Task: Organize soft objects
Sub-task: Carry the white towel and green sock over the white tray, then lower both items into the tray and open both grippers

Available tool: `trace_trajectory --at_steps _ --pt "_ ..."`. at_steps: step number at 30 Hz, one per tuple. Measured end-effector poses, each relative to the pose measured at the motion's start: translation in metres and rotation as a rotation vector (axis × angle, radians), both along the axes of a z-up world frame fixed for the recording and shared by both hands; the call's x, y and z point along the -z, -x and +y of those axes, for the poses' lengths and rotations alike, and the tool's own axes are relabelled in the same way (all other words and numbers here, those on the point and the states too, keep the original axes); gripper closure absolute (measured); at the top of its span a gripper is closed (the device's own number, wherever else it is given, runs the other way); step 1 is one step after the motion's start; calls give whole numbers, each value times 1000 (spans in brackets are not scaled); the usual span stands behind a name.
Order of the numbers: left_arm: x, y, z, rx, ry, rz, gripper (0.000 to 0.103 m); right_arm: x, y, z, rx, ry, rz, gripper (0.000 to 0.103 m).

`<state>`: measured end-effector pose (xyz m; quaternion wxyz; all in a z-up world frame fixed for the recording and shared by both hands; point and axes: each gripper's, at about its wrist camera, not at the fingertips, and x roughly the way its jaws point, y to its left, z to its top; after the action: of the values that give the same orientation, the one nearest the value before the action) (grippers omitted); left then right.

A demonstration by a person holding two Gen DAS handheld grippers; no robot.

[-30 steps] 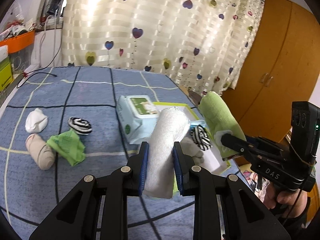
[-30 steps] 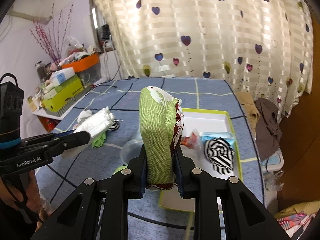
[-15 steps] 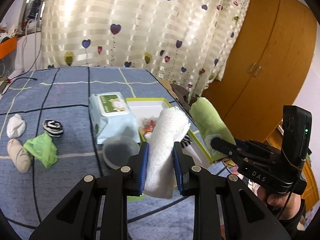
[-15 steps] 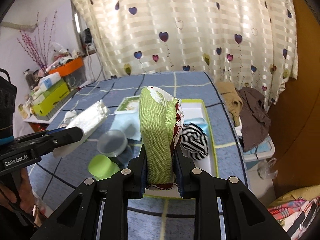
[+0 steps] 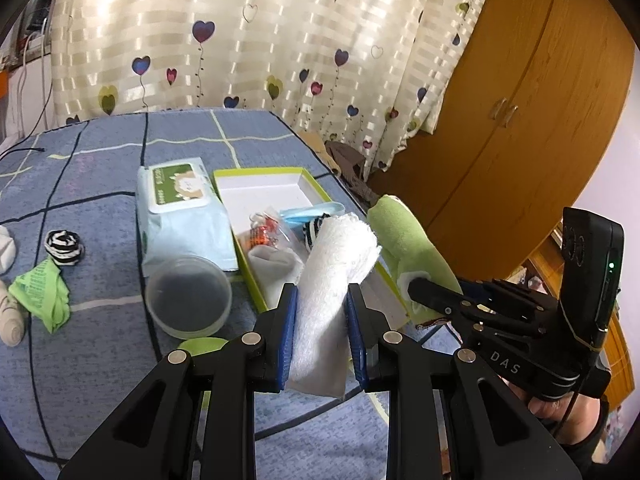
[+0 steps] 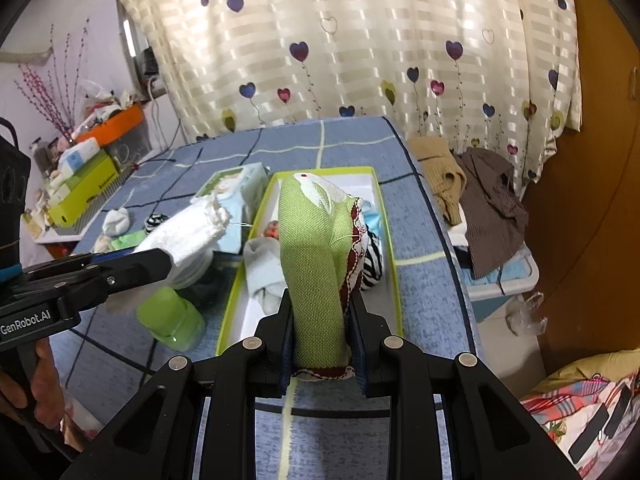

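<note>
Both grippers carry soft items at the green-rimmed tray.

The left gripper (image 5: 321, 300) is clamped on a rolled white towel (image 5: 332, 276) at the near end of the tray (image 5: 256, 172); the right gripper (image 6: 320, 304) is clenched on a green cloth roll (image 6: 312, 256) above it. A striped sock ball (image 6: 374, 260) lies inside, a wet-wipes pack (image 5: 180, 216) just beside.

place: home bedroom | cues: heart-print curtain (image 5: 280, 40), wooden wardrobe (image 5: 520, 120), clothes pile (image 6: 476, 196)
</note>
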<state>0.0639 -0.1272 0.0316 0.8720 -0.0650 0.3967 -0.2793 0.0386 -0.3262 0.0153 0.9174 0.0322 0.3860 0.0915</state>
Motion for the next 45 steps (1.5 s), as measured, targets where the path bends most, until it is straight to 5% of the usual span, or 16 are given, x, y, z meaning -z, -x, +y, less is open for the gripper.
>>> trace_trajectory --at_steps 13,29,45 --pt "32 -25 -34 27 -15 135 78 35 -25 -8 -6 11 97 80" --pt "60 -66 -52 -56 -13 245 78 58 -65 -12 -11 6 147 80" --pt "63 -99 -54 -136 7 248 78 63 -111 -12 -34 24 146 78"
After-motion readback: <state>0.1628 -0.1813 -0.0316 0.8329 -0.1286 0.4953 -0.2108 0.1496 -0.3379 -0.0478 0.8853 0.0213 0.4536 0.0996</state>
